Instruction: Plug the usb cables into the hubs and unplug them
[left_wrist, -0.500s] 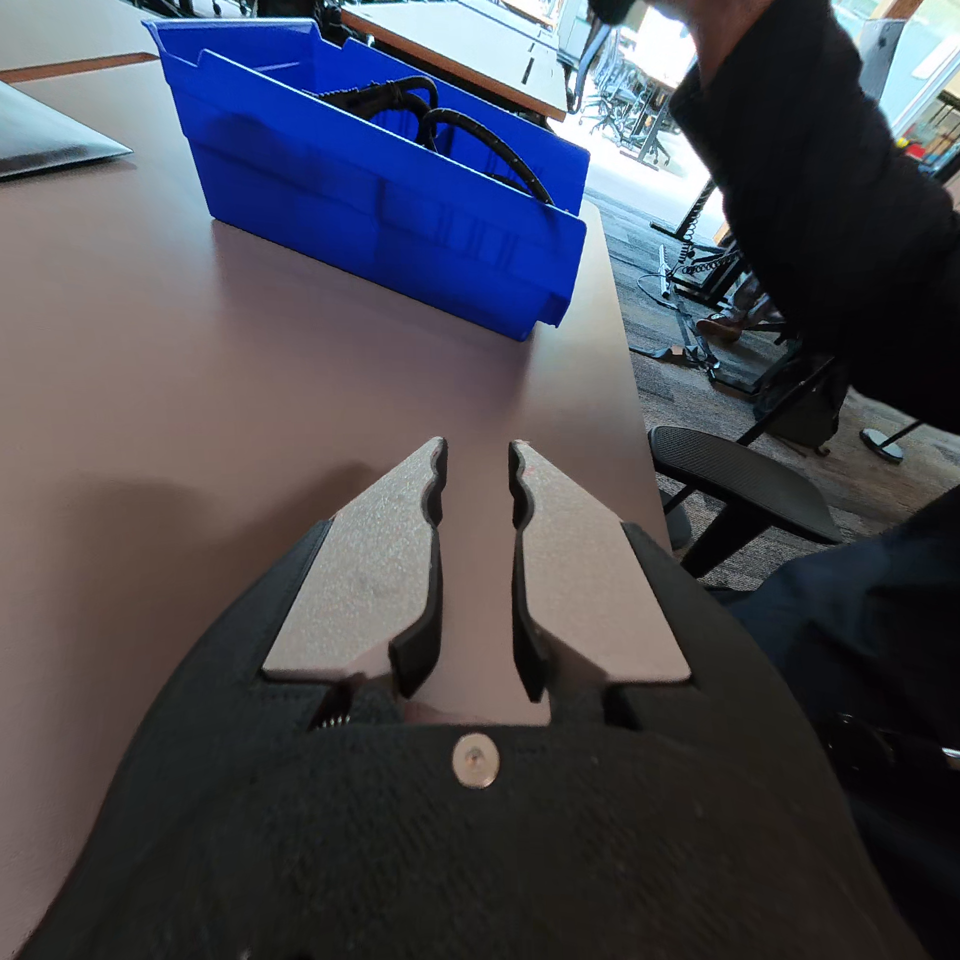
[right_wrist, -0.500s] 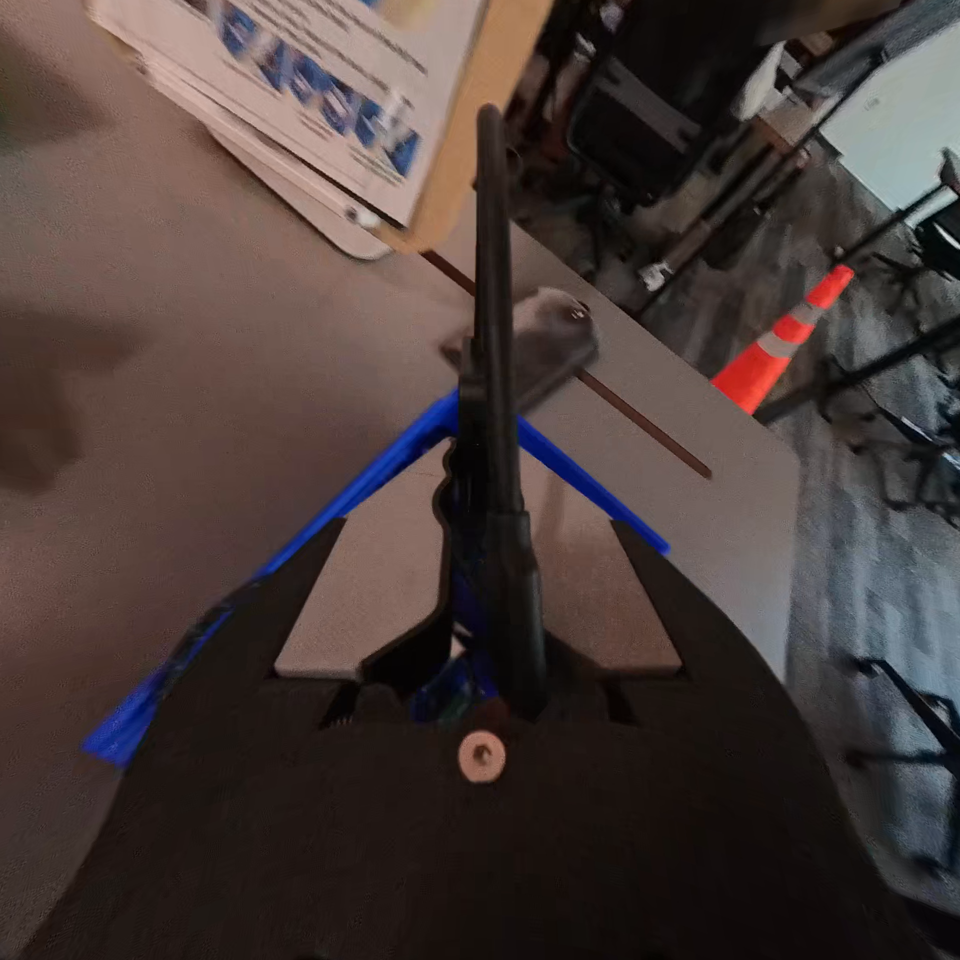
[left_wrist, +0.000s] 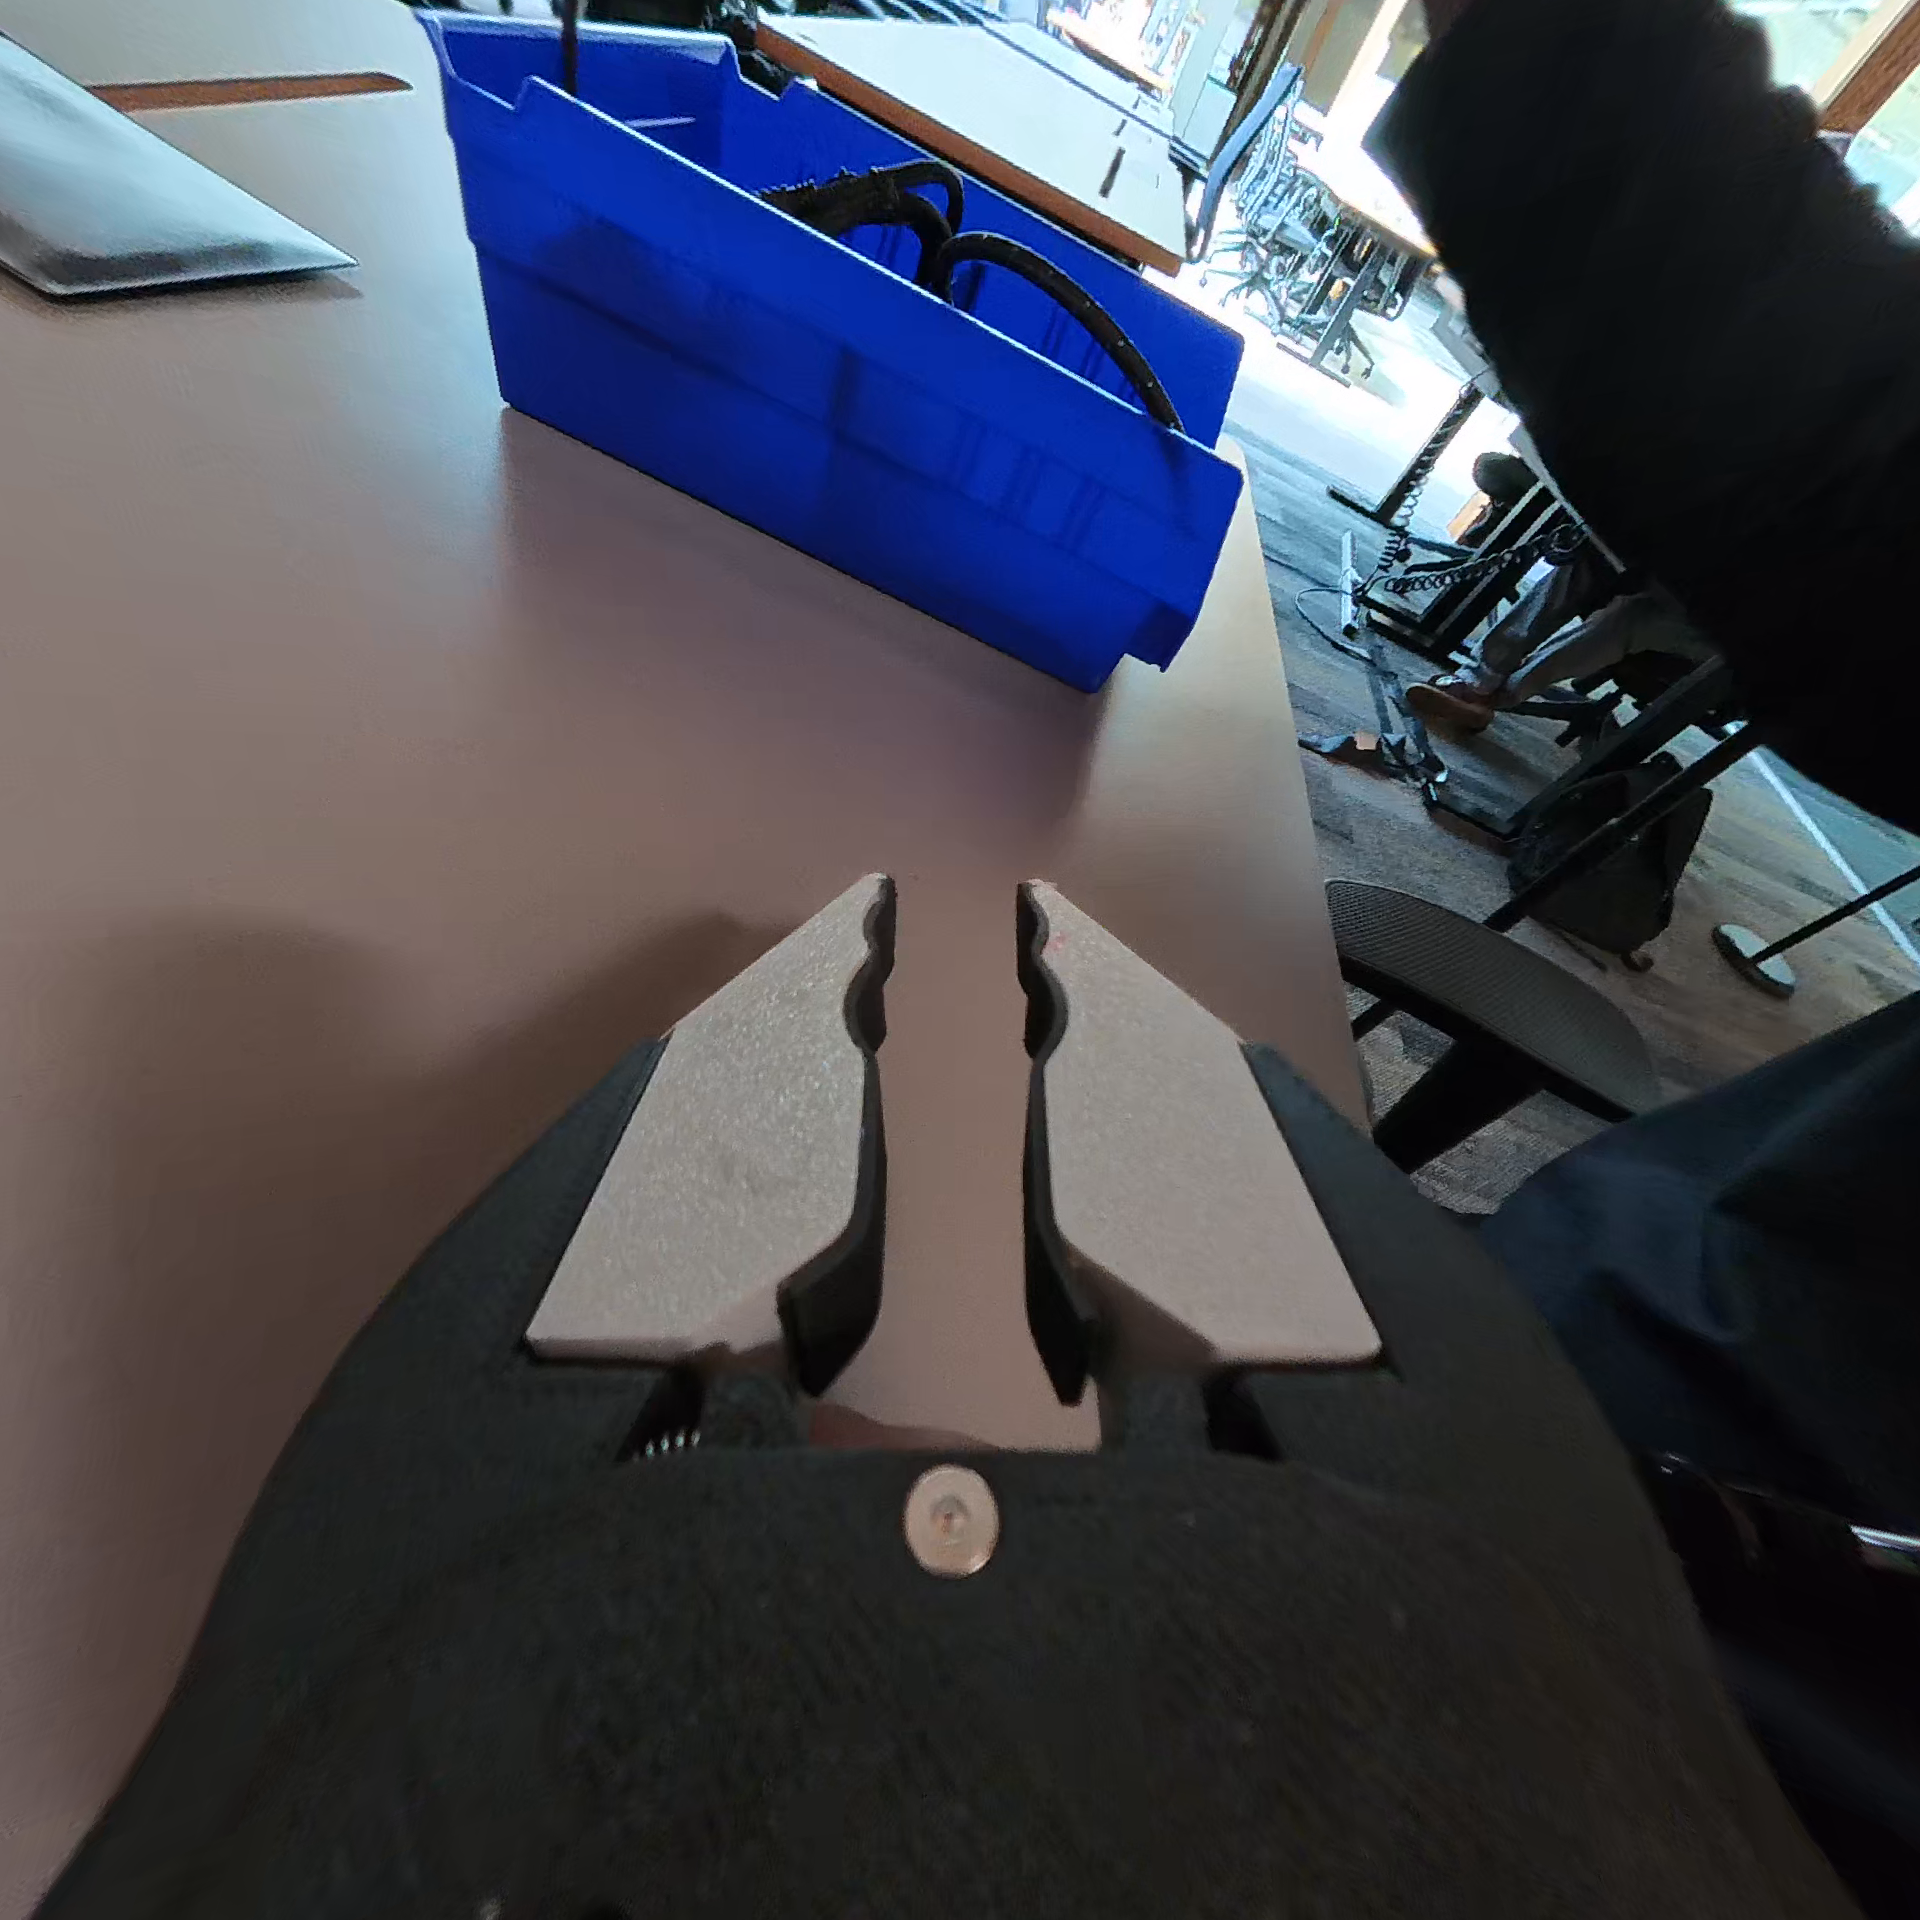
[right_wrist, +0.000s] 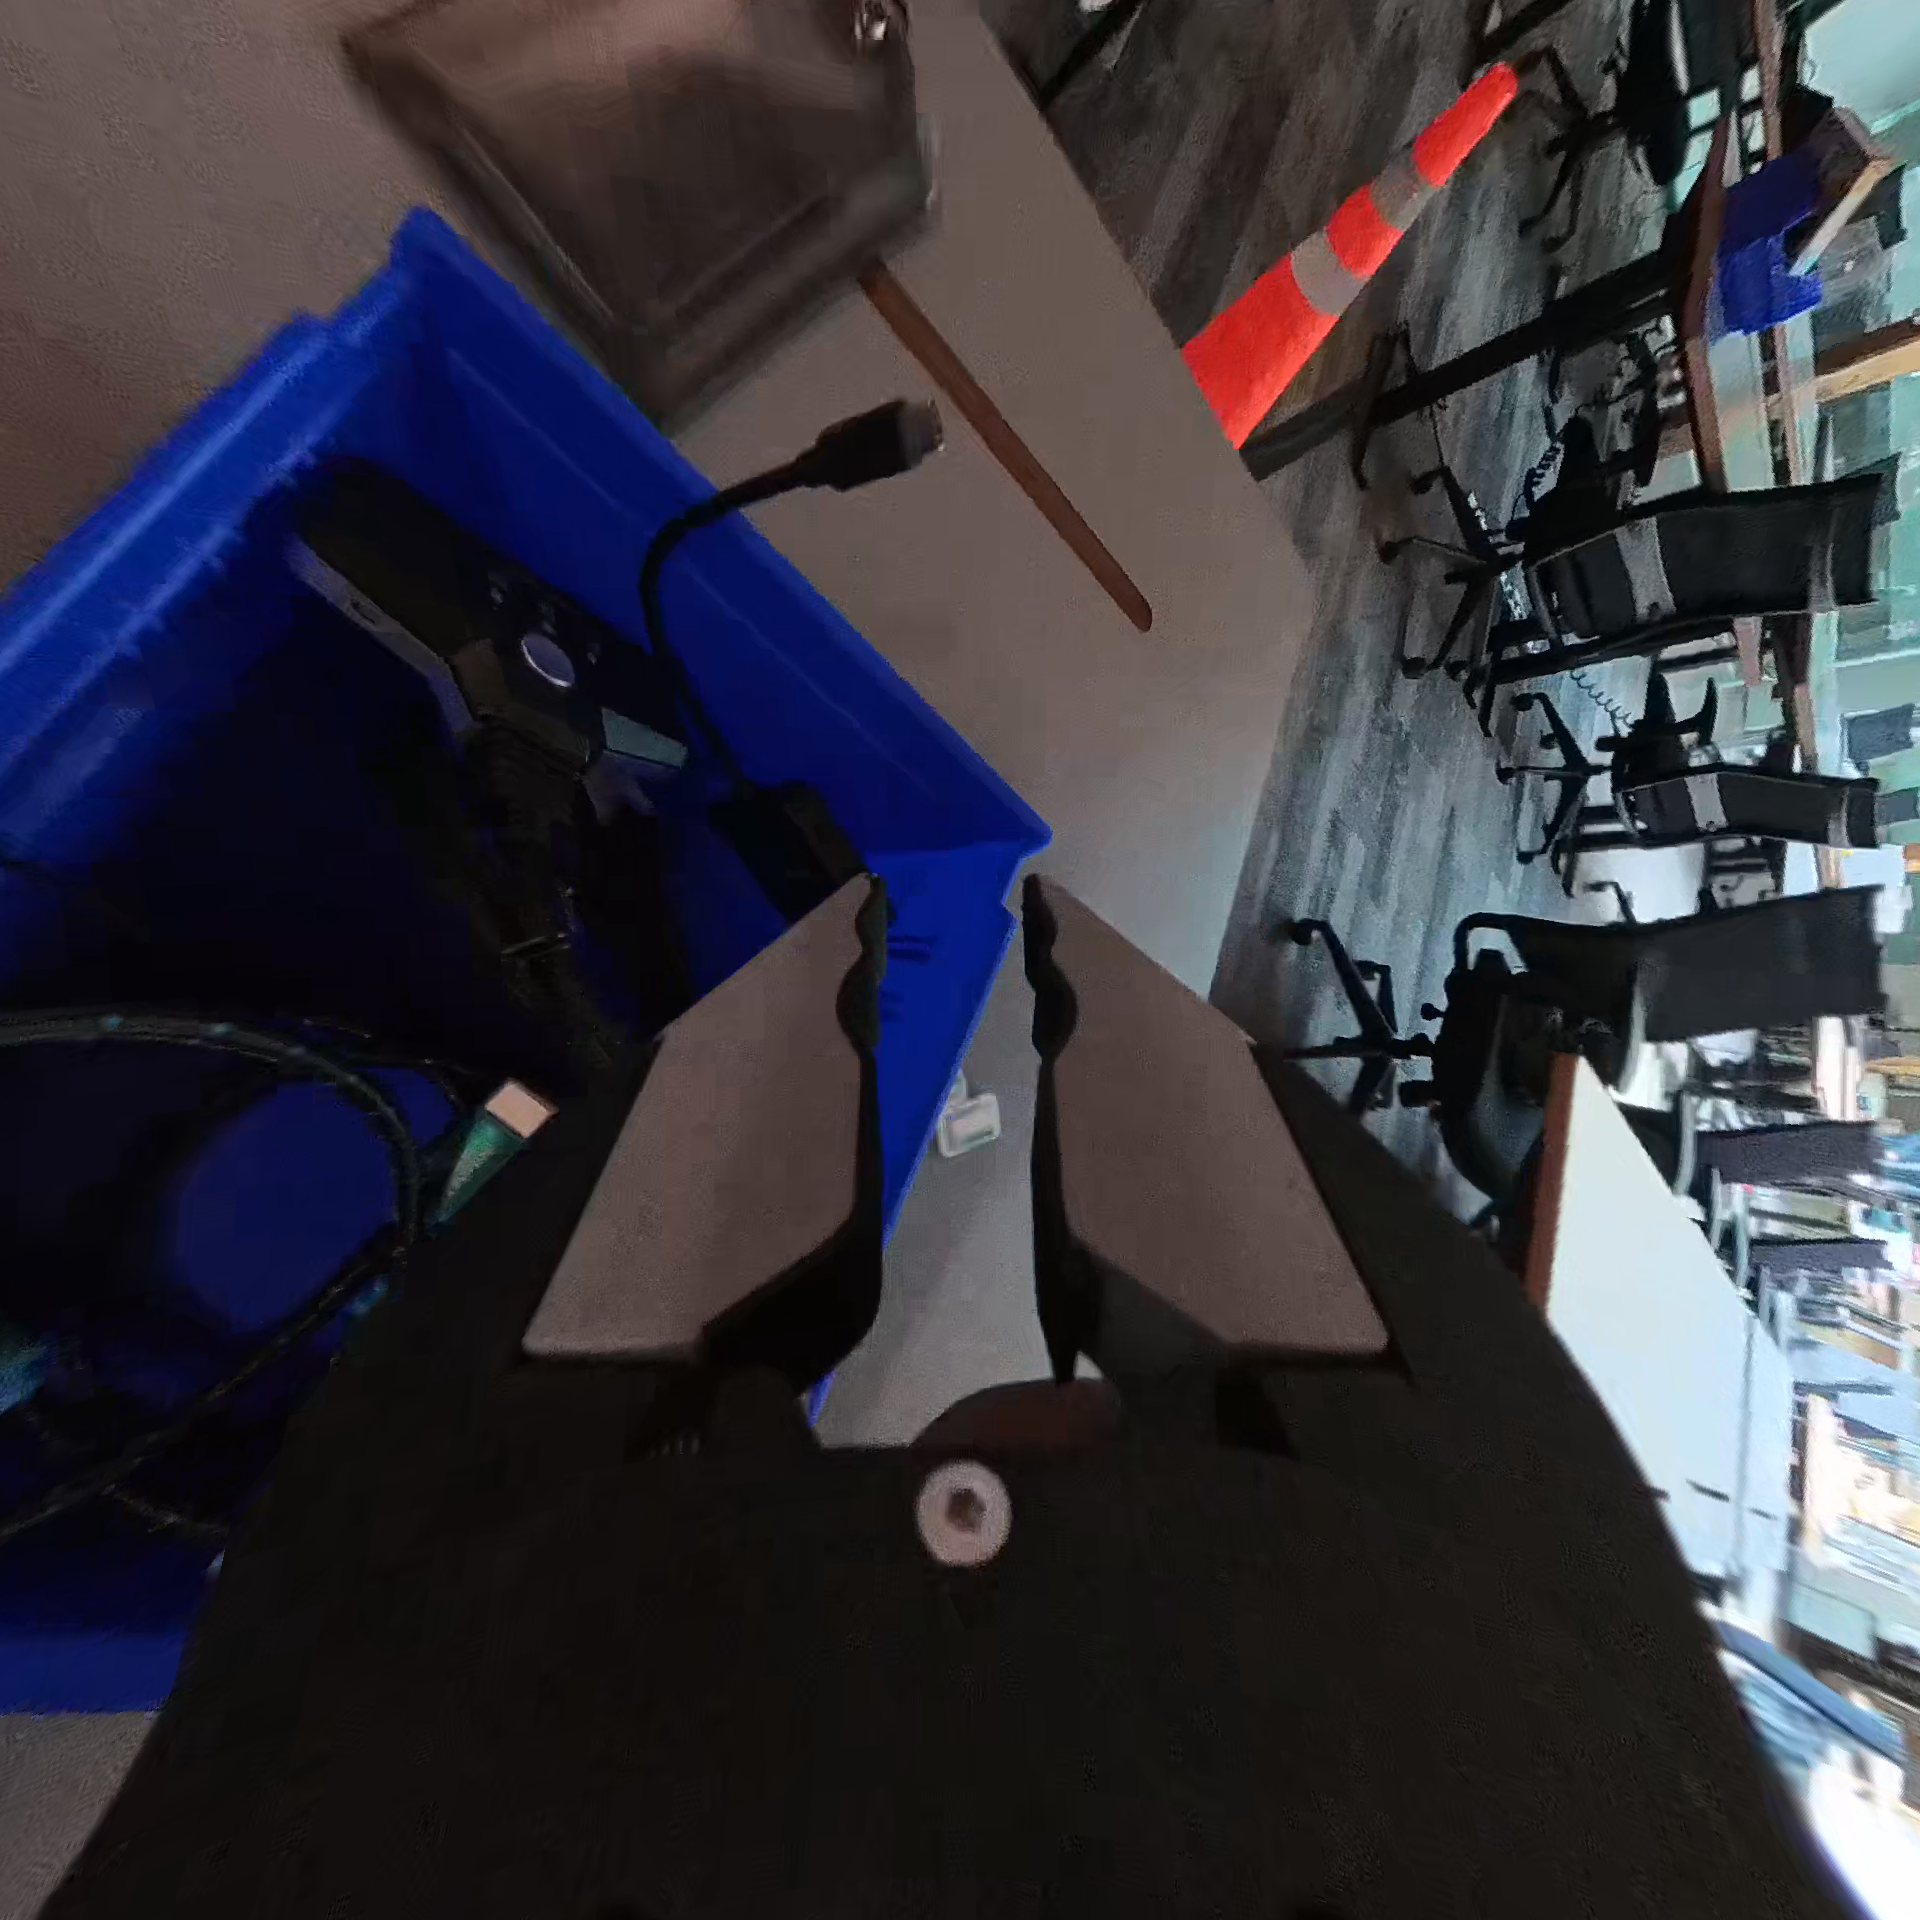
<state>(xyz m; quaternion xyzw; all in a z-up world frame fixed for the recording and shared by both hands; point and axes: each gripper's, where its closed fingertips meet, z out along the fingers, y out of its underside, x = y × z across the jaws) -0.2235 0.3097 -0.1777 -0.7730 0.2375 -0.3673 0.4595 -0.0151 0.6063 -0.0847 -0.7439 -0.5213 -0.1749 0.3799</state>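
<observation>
Blue plastic bin (left_wrist: 831, 416) stands on the table (left_wrist: 312, 675), near the table's far right edge. All places below are given from the bin.

Left tool (left_wrist: 954, 894): low over bare table, well short of the bin's long near wall and apart from it. Its fingers stand a little apart, with nothing between them; only table surface shows in the gap.

Right tool (right_wrist: 948, 891): above the bin's corner, tips over the rim at the end wall. Fingers apart, nothing gripped. Closest thing to the tips is a black plug (right_wrist: 800, 831) lying just inside the bin wall.

Bin contents: black cables (right_wrist: 540, 831), one thick and braided, looping up above the rim in the left wrist view (left_wrist: 1039, 281). A thin black lead rises over the bin's far wall and ends in a plug (right_wrist: 883, 442) hanging clear outside it. A dark device with a round button (right_wrist: 540, 655) lies deep in the bin. A metal-tipped connector (right_wrist: 509, 1117) rests near the bin's near side.

Beyond the bin on the table: a flat grey sheet (left_wrist: 135, 229), off to its left.

Off the table, past the bin: an orange traffic cone (right_wrist: 1340, 249) on the floor, and office chairs (right_wrist: 1683, 571). A person's dark sleeve (left_wrist: 1683, 364) hangs above and to the right of the bin.
</observation>
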